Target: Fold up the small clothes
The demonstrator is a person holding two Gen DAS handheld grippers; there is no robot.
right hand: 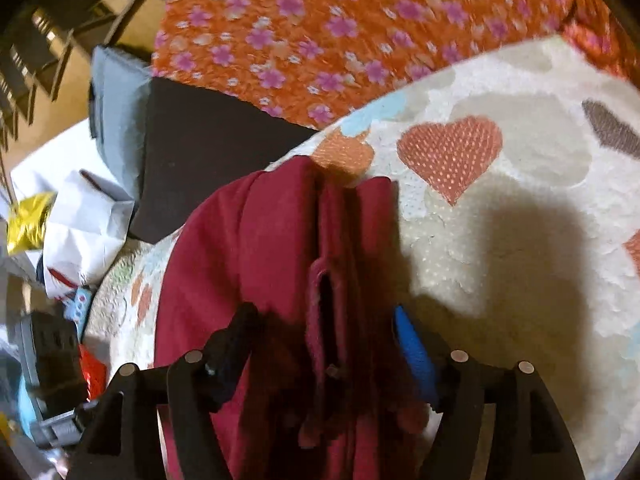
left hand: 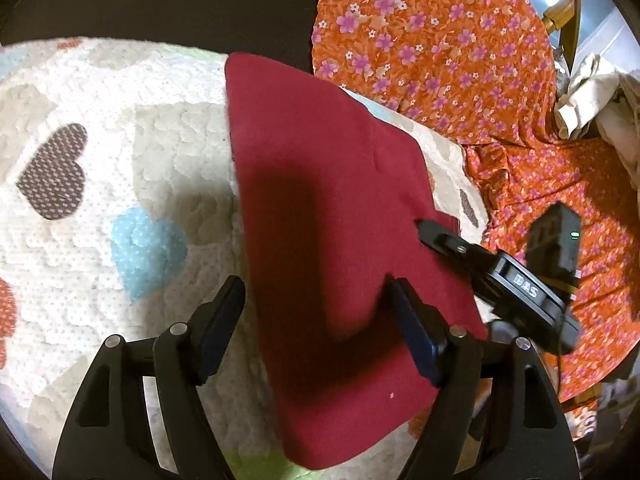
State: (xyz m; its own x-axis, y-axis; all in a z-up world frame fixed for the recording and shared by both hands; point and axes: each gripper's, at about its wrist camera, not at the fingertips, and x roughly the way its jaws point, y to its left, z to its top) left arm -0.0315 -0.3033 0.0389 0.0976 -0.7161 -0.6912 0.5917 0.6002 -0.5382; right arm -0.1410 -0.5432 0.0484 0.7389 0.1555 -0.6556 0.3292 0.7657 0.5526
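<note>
A dark red garment (left hand: 328,208), folded into a smooth panel, is lying centre-frame on a heart-patterned blanket (left hand: 132,168), both the left gripper (left hand: 316,320) and right gripper (right hand: 324,344) released.

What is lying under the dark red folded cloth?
The dark red folded cloth lies on a cream fleecy blanket with heart patterns. What the blanket's covered part holds cannot be seen.
</note>
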